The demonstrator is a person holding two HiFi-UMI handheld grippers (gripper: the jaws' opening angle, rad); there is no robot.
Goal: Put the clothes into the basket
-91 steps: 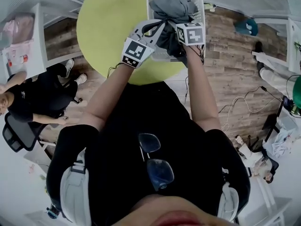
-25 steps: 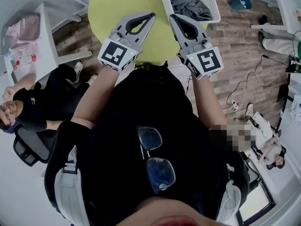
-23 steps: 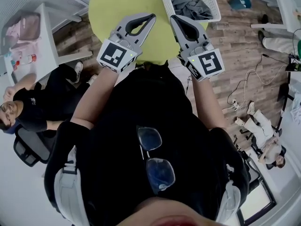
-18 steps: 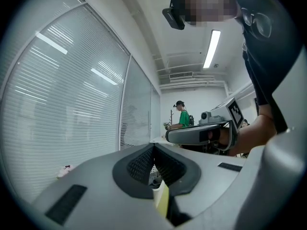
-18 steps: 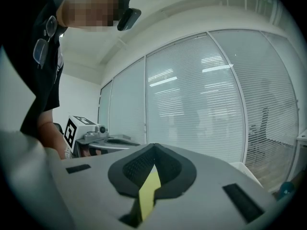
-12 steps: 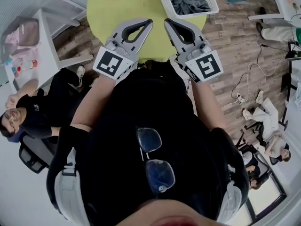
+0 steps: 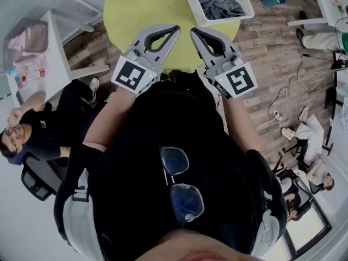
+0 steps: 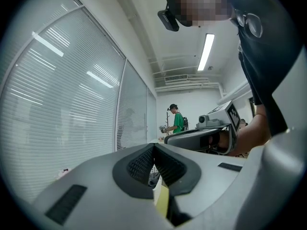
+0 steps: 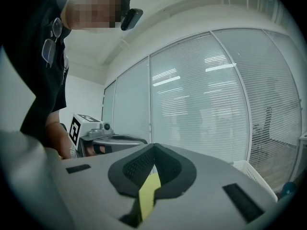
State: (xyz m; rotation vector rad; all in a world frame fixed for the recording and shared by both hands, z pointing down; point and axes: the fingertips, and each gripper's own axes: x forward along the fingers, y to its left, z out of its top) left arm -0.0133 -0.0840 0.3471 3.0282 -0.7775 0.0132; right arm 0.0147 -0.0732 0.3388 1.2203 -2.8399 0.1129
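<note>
In the head view a white slatted basket (image 7: 196, 10) stands at the far right of the round yellow-green table (image 7: 141, 10), with grey clothes (image 7: 218, 2) heaped inside it. My left gripper (image 7: 175, 29) and right gripper (image 7: 193, 32) are held close to my chest over the table's near edge, tips pointing toward the basket and well short of it. Both are shut with nothing between their jaws. In the left gripper view the left gripper (image 8: 154, 146) has its tips met; the right gripper (image 9: 154, 147) looks the same in its own view.
A seated person in black (image 7: 38, 126) is at the left beside a white desk (image 7: 38, 48). Cables (image 7: 283, 99) trail over the wooden floor on the right, where more people sit. Glass walls with blinds (image 9: 211, 104) surround the room. A person in green (image 8: 178, 121) stands far off.
Since the earliest frame both grippers have let go of the clothes at the basket and drawn back to my chest. Over the last second they have barely shifted.
</note>
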